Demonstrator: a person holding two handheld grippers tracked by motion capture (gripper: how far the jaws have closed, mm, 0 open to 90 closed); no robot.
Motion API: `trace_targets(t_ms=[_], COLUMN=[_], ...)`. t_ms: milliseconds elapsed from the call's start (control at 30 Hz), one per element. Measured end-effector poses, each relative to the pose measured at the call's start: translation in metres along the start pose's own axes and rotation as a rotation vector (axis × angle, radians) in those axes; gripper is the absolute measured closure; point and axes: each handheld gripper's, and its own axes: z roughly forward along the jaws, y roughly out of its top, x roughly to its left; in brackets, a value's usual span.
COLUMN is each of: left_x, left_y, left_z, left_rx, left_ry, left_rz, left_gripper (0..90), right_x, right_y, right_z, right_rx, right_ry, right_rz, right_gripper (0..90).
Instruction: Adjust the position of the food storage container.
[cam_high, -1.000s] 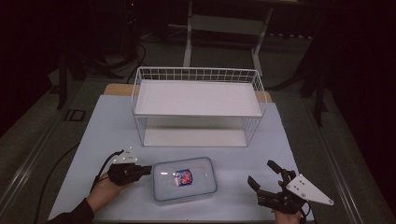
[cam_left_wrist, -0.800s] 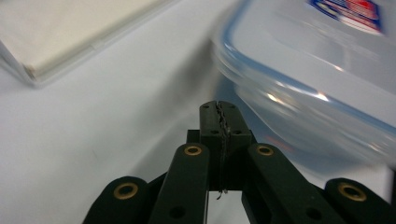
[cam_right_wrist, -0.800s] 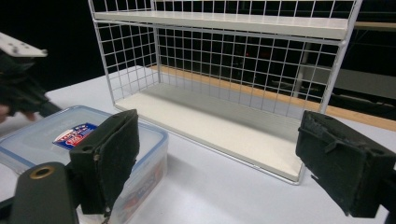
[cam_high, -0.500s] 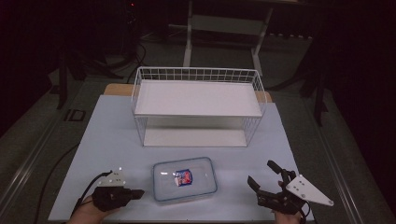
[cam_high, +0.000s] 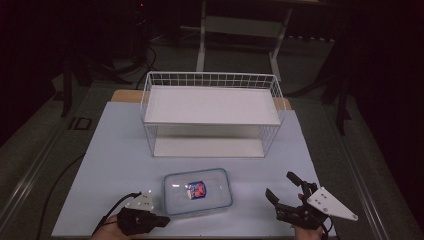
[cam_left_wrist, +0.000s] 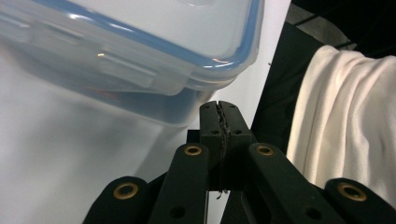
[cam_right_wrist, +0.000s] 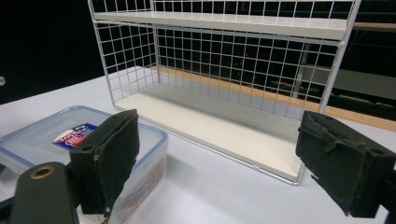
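Container: clear plastic box (cam_high: 198, 192) with blue-rimmed lid, lying flat near the front edge of the worktop (cam_high: 115, 150), about midway along it; red-and-blue label showing through the lid.
Rack: white wire shelf (cam_high: 212, 112) standing toward the back edge, well apart from the box.
Left gripper (cam_high: 159, 220): resting at the front left, just beside the box's near corner, jaws pressed together on nothing.
Right gripper (cam_high: 283, 191): hovering at the front right, jaws spread wide, clear of the box.
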Motion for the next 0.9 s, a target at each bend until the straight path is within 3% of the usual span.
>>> trace_targets(t_ms=[200,267,433,533,700,900], left_x=[0.007,0.007,0.011,0.018,0.038,0.043], left_y=[0.007,0.01,0.01,0.004,0.0,0.012], left_z=[0.004,0.004,0.003,-0.006,-0.01,-0.003], left_rx=[-0.015,-0.017,-0.004,-0.006,-0.032,-0.056], left_ry=[0.015,0.033,0.012,0.046,0.127,0.165], left_rz=[-0.008,0.009,0.019,0.001,-0.088,-0.097], left_gripper=[88.9,88.9,88.7,88.7,88.8,88.9], right_x=[0.0,0.0,-0.001,-0.001,-0.001,0.0], right_y=[0.0,0.0,0.0,0.0,0.0,0.0], right_z=[0.0,0.0,0.0,-0.001,0.0,0.0], right_rx=[0.001,0.001,0.001,-0.001,0.004,0.001], right_ry=[0.001,0.0,0.001,0.002,0.003,0.0], right_rz=[0.001,-0.001,0.002,-0.001,0.002,-0.001], right_gripper=[13.4,13.4,13.4,13.4,13.4,13.4])
